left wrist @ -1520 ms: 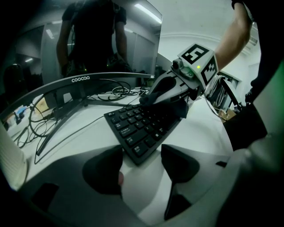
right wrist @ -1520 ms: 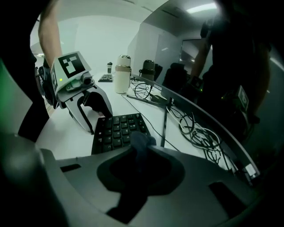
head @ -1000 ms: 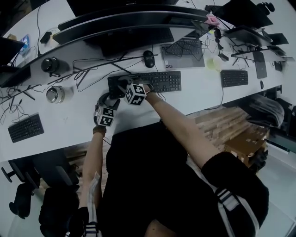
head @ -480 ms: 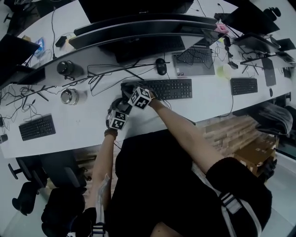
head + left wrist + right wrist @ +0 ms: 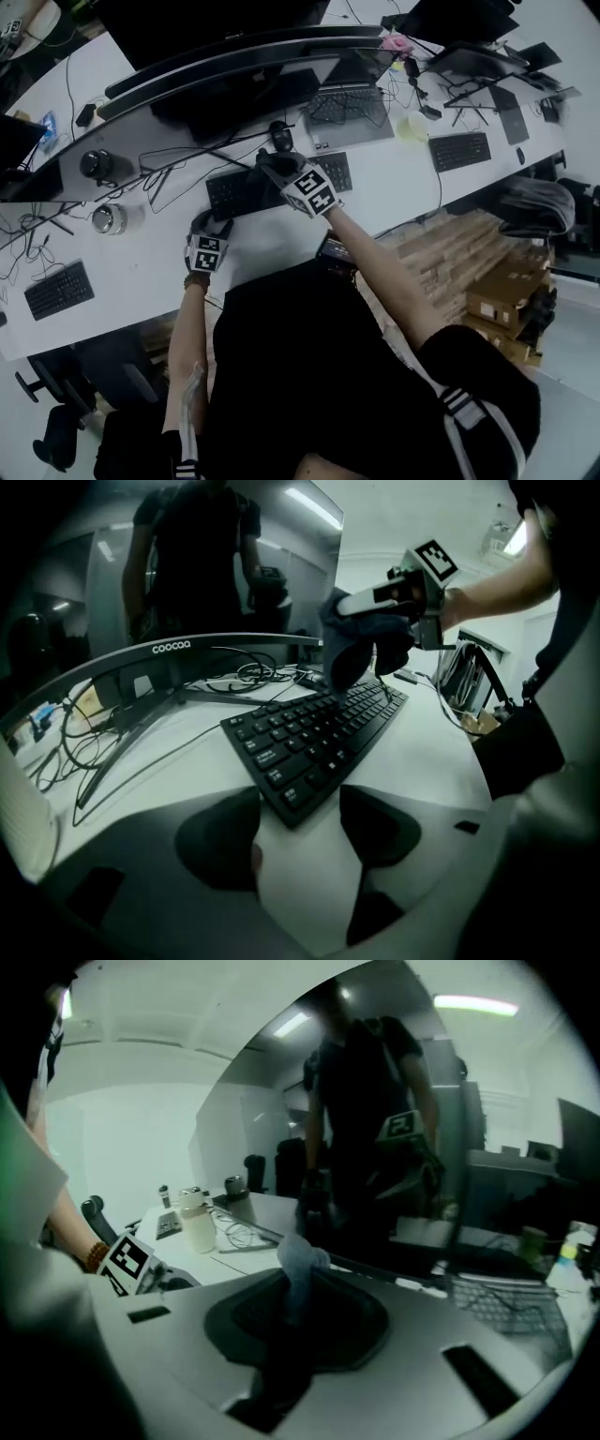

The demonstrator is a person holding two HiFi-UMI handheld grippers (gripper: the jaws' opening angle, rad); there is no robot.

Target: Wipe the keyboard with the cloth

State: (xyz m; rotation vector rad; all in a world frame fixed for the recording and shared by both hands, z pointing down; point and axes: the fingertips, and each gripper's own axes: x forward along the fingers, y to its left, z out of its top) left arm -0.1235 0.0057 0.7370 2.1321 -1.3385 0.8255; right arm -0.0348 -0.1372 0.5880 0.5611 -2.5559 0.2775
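A black keyboard (image 5: pixel 246 190) lies on the white desk (image 5: pixel 122 272) in front of the curved monitor. My right gripper (image 5: pixel 278 169) hangs above the keyboard's far right part, shut on a dark cloth (image 5: pixel 270 161). In the right gripper view a pale tuft of the cloth (image 5: pixel 301 1267) sticks up from the closed right gripper (image 5: pixel 298 1314). The left gripper view shows the keyboard (image 5: pixel 319 735), with the cloth (image 5: pixel 361 653) dangling over its far end. My left gripper (image 5: pixel 300 832) is open at the keyboard's near corner, which reaches in between its fingertips (image 5: pixel 223 841).
A mouse (image 5: pixel 279 138) sits just behind the keyboard, among loose cables (image 5: pixel 173 164). Two metal cups (image 5: pixel 97 164) (image 5: pixel 109 218) stand to the left. Other keyboards (image 5: pixel 347 105) (image 5: pixel 459 150) (image 5: pixel 58 289) lie around. Cardboard boxes (image 5: pixel 455 253) are stacked beside the desk.
The right gripper has lifted off the keyboard with the cloth, moved toward its right far side and rolled. The left gripper has stayed at the keyboard's left end.
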